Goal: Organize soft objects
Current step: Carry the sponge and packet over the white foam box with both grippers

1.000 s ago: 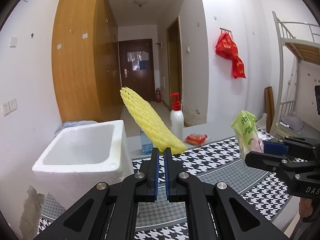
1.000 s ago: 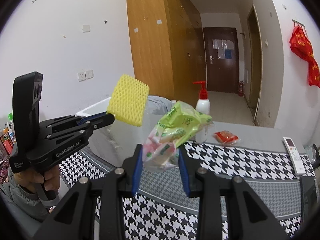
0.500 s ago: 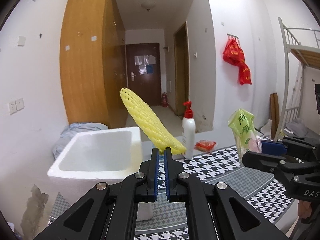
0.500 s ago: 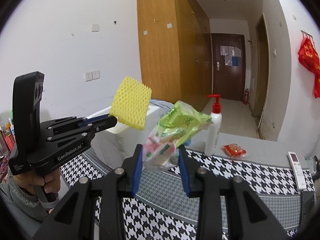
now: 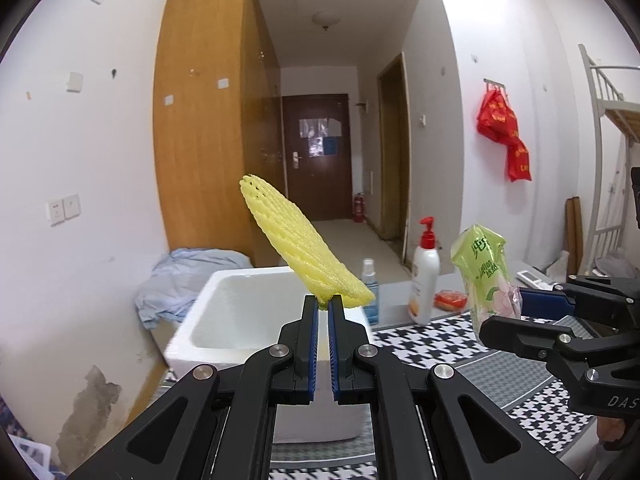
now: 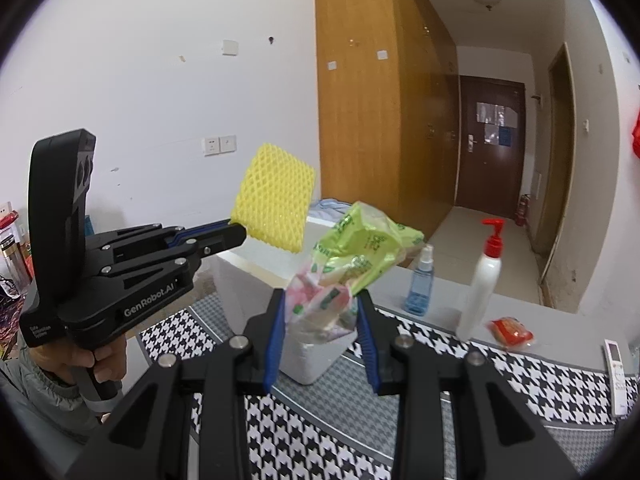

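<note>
The left gripper [image 5: 324, 300] is pinching a yellow foam net [image 5: 296, 246] above the white foam box [image 5: 208, 320]. The right gripper [image 6: 320, 312] is squeezing a green snack bag [image 6: 356, 256].

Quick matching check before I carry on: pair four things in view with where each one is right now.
Things:
1. yellow foam net
2. green snack bag
3. red packet
4. white foam box

Places:
A. lying on the table near the white pump bottle
B. pinched in the left hand-held gripper
C. open-topped, standing at the table's far left end
D. clamped in the right hand-held gripper

Pairs: 1-B, 2-D, 3-A, 4-C
</note>
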`<state>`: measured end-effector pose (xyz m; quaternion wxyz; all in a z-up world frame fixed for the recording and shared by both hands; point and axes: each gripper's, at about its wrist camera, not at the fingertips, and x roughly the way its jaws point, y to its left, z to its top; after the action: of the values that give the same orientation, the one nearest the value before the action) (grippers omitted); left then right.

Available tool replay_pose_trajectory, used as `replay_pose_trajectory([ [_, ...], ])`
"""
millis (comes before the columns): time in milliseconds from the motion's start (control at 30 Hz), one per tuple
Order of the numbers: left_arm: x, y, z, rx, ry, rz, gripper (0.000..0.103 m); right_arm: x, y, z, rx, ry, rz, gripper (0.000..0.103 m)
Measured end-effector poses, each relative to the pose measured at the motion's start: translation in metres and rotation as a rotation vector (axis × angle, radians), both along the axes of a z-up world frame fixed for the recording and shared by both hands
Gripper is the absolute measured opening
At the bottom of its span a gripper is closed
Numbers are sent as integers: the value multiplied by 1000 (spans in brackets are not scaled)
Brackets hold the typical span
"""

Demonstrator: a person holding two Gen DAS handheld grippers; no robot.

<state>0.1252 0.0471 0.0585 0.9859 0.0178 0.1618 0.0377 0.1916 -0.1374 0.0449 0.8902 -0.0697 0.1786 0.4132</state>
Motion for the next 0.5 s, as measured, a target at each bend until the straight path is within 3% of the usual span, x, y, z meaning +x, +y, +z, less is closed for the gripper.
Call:
replay_pose_trajectory([
  [500, 7, 20, -4, -7, 18, 38, 5, 7, 32, -1, 10, 19, 39, 38],
])
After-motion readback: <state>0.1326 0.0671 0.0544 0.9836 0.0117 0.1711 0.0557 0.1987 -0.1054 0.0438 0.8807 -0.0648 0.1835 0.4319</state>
